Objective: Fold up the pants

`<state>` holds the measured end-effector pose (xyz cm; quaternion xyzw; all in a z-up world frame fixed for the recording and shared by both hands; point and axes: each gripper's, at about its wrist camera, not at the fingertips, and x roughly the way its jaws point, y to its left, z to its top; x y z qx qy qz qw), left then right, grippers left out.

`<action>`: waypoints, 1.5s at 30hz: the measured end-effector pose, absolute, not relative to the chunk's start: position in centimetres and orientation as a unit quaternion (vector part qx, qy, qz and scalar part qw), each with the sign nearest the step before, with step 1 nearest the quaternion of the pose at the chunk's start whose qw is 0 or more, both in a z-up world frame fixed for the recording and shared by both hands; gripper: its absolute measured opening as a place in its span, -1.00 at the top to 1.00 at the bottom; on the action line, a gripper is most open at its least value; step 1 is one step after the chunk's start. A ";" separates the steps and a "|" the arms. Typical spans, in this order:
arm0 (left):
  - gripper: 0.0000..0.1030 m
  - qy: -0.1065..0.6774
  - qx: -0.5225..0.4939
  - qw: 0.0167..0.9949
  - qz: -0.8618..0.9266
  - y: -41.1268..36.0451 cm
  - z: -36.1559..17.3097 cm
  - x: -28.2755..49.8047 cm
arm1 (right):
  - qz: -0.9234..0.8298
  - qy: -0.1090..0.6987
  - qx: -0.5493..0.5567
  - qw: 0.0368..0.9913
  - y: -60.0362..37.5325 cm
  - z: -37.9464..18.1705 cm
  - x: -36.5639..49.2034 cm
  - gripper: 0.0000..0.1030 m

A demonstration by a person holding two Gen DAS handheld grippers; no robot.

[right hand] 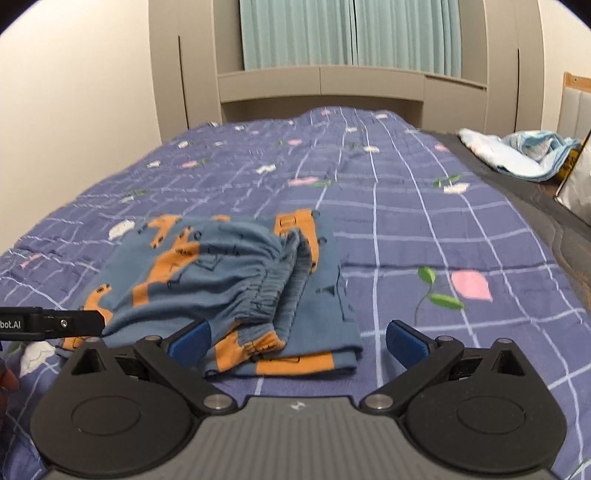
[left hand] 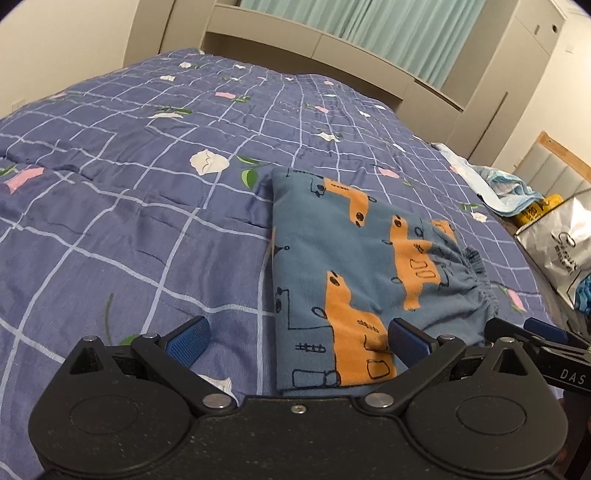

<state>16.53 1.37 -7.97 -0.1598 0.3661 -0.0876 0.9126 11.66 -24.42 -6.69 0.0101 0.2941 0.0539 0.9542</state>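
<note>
Two grippers frame a pair of blue pants [left hand: 354, 273] printed with orange vehicles, lying folded into a compact stack on your bed's purple grid-and-flower quilt [left hand: 122, 206]. Your left gripper [left hand: 297, 341] sits low at the near edge of the stack with its jaws spread wide and nothing between them; its right blue pad [left hand: 408, 343] rests over the fabric's near corner, while the left pad [left hand: 186, 339] hangs above bare quilt. Seen from your right wrist camera, the pants [right hand: 236, 280] show their gathered elastic waistband [right hand: 269, 291] bunched on top, facing you, with the folded layers beneath ending in an orange-banded edge just ahead of the claw. Your right gripper [right hand: 297, 341] is likewise spread open, gripping nothing: its left pad [right hand: 190, 339] lies against the stack's near edge, and its right pad [right hand: 406, 343] stands over open quilt. Part of the other tool's black arm [right hand: 55, 323] reaches in from the left, touching the pants' side. Beyond the bed's right edge lie a crumpled light-blue cloth [right hand: 517, 155] and a silvery bag [left hand: 561, 243]. Pale green curtains [right hand: 351, 33] hang above the beige headboard [right hand: 321, 88].
</note>
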 end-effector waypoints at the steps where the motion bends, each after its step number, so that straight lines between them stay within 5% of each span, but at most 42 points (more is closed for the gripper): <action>1: -0.99 0.367 -0.164 0.912 -0.085 1.4 -7.9 16.6 | 0.053 0.290 0.010 0.956 -24.6 -6.5 11.8 -1.00; 26: -0.99 0.356 -0.164 0.918 -0.056 -0.4 -7.6 20.9 | 0.082 0.299 0.069 0.948 -26.3 -8.3 19.7 -0.98; 31: -0.99 0.356 -0.176 0.916 -0.057 -0.2 -7.6 20.7 | 0.094 0.286 0.091 0.949 -26.7 -8.6 19.0 -0.76; 39: -0.98 0.354 -0.190 0.913 -0.070 -0.1 -7.2 20.3 | 0.100 0.266 0.109 0.953 -26.5 -8.6 18.0 -0.13; 42: -0.84 0.350 -0.202 0.911 -0.080 0.1 -6.9 20.2 | 0.090 0.260 0.119 0.954 -26.9 -8.6 17.7 0.19; 45: -0.67 0.352 -0.210 0.909 -0.079 0.4 -6.9 20.3 | 0.094 0.263 0.122 0.952 -26.9 -8.8 17.8 0.26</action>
